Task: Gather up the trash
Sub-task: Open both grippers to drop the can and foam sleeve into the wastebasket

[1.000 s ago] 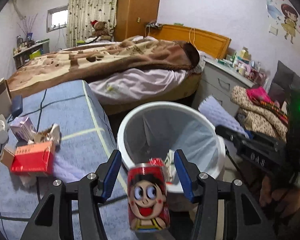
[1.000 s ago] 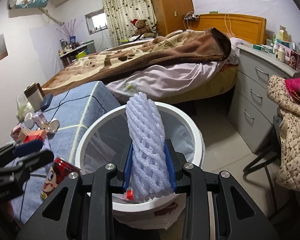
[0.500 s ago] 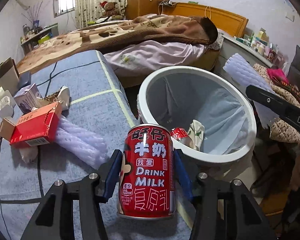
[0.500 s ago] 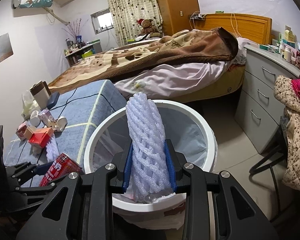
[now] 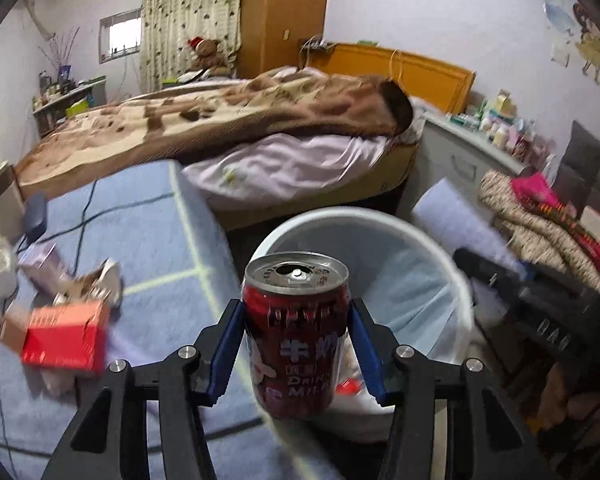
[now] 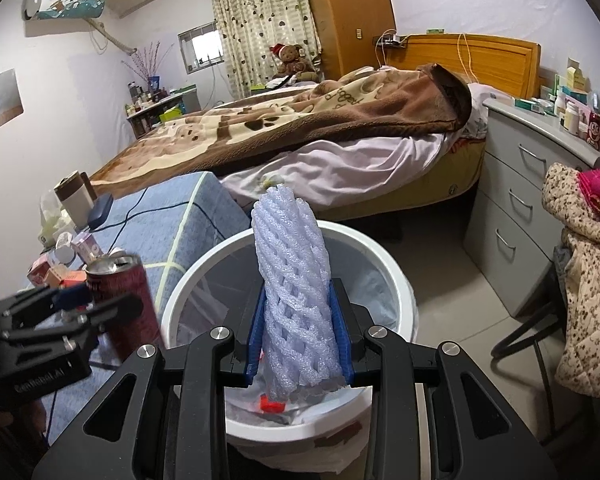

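1. Left gripper: jaws have just been closing; now part-open around a red milk can, blue pads against both of its sides. Can upright, top opened.
2. Right gripper: jaws narrow, pads pressing a white foam net sleeve, which stands upright between them.
3. Beyond and below both tools: white trash bin with a clear liner; a few scraps lie in its bottom. Sleeve is over the bin's near rim; can is at the bin's left edge.
4. Left of the left gripper: blue bedspread carrying a red carton and other small boxes, blurred.
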### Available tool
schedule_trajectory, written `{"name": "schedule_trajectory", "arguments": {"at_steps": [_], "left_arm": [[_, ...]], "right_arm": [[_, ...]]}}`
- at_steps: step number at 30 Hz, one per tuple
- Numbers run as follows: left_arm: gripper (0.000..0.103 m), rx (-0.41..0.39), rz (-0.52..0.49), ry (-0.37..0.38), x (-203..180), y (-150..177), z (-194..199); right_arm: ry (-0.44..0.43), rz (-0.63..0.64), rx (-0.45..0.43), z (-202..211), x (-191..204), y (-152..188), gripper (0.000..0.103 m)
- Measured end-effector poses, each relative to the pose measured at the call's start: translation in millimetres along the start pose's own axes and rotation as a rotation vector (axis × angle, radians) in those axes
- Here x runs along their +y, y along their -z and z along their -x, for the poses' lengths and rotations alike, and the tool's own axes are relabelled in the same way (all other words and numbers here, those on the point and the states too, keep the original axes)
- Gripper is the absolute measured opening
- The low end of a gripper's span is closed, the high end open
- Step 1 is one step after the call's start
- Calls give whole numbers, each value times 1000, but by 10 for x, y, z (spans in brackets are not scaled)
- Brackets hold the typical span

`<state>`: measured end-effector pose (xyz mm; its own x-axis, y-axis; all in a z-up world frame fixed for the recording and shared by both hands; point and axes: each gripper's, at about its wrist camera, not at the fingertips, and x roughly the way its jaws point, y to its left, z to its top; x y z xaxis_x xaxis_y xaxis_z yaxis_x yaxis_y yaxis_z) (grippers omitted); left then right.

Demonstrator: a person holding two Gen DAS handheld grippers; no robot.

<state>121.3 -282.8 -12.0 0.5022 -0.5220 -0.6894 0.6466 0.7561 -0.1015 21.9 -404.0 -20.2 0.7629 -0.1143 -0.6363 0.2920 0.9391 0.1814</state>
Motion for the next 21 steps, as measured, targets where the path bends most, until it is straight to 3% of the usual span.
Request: {"name": "schedule_trajectory", "arguments": {"at_steps": [6,13,16,18,21], "left_arm": [[53,-16,-28,29,-189,-191,-134],[53,-6,-28,59,-200,-184,-224],[63,-17,-8,58,-133,-191,-201],[64,-20,-1,50,-81,-187,-180],[65,-20,6,36,-11,-183,-151]], "right_arm": [[28,12,22,-96,-21,-26,32],[53,37,69,-185,-5,-6,35],[60,36,77,-199,-5,2,45],[56,33,78,-198,-9,-2,62],[54,33,73,-187,15,-15,63]]}}
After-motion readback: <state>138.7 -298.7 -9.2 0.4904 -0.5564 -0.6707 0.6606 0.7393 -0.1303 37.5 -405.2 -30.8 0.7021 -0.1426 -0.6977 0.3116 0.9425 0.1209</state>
